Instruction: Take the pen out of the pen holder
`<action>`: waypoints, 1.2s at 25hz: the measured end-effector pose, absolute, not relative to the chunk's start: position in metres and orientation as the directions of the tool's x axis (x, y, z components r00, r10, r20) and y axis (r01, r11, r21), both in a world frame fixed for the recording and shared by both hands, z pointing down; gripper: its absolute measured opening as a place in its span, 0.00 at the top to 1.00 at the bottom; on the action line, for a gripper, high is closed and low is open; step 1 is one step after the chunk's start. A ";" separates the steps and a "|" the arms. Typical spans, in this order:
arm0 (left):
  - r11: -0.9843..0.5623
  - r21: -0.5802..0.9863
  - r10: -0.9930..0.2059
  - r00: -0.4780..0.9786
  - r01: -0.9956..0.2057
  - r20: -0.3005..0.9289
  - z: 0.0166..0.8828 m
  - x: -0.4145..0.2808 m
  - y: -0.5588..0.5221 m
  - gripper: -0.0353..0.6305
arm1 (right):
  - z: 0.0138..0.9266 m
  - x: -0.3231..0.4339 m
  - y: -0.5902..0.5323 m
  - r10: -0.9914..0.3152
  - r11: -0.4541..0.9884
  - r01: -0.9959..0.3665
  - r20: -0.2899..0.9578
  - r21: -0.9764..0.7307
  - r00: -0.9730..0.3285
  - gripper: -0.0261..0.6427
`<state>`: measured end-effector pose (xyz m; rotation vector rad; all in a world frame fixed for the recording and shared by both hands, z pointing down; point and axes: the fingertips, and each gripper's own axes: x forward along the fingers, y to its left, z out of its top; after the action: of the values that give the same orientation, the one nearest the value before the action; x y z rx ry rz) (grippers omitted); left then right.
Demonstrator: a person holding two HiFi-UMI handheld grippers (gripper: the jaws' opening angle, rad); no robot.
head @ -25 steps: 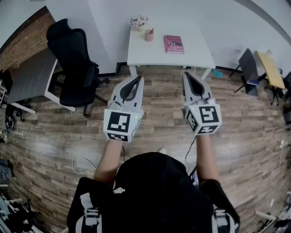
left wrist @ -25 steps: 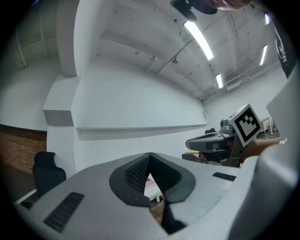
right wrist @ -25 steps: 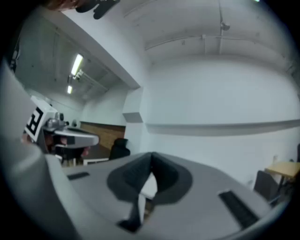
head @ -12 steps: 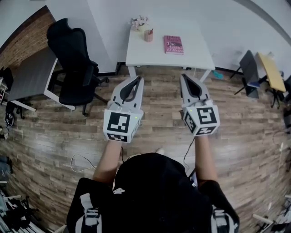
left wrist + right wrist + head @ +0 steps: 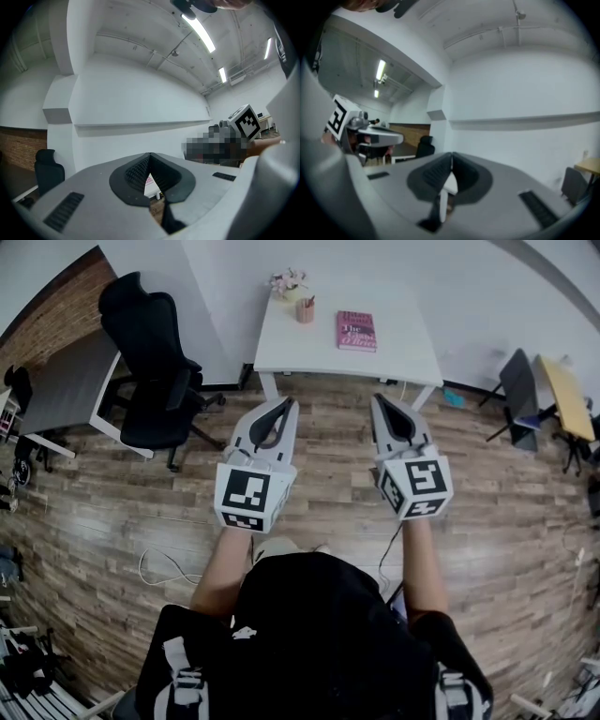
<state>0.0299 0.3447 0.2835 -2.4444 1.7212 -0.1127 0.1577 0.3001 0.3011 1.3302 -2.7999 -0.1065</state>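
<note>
In the head view a small pink pen holder (image 5: 306, 311) with a pen in it stands at the back left of a white table (image 5: 403, 348), far ahead of both grippers. My left gripper (image 5: 287, 401) is held level over the wooden floor, its jaws shut with nothing between them. To its right, my right gripper (image 5: 379, 398) is level too, jaws shut and empty. In the left gripper view my left gripper (image 5: 149, 154) shows its pads meeting at the tip. In the right gripper view my right gripper (image 5: 451, 154) also shows its pads together.
A pink book (image 5: 357, 330) lies on the table's middle and a small flower pot (image 5: 287, 285) stands behind the holder. A black office chair (image 5: 155, 371) and a grey desk (image 5: 66, 390) are at the left. Folding chairs (image 5: 520, 395) stand at the right. A white cable (image 5: 155, 568) lies on the floor.
Both grippers and the person have moved forward a little toward the white table; the table and chair have shifted slightly in the head view. Both jaws stay shut.
</note>
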 end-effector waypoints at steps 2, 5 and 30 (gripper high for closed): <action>-0.326 -0.165 -0.943 0.332 -0.931 -0.013 0.288 0.034 0.342 0.92 | 0.306 0.162 0.295 -0.771 0.636 -0.768 0.013 0.072 -0.637 0.91; -0.323 -0.166 -0.945 0.327 -0.932 0.002 0.293 0.038 0.338 0.92 | 0.311 0.164 0.292 -0.766 0.642 -0.763 0.020 0.073 -0.642 0.91; -0.354 -0.120 -0.935 0.354 -0.928 0.021 0.310 -0.009 0.161 0.92 | 0.330 0.120 0.121 -0.790 0.613 -0.786 0.068 0.083 -0.609 0.91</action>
<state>-0.0085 0.1608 0.3103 -2.5120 1.7327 -0.1306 0.1198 0.1215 0.3296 1.3392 -2.7323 -0.0682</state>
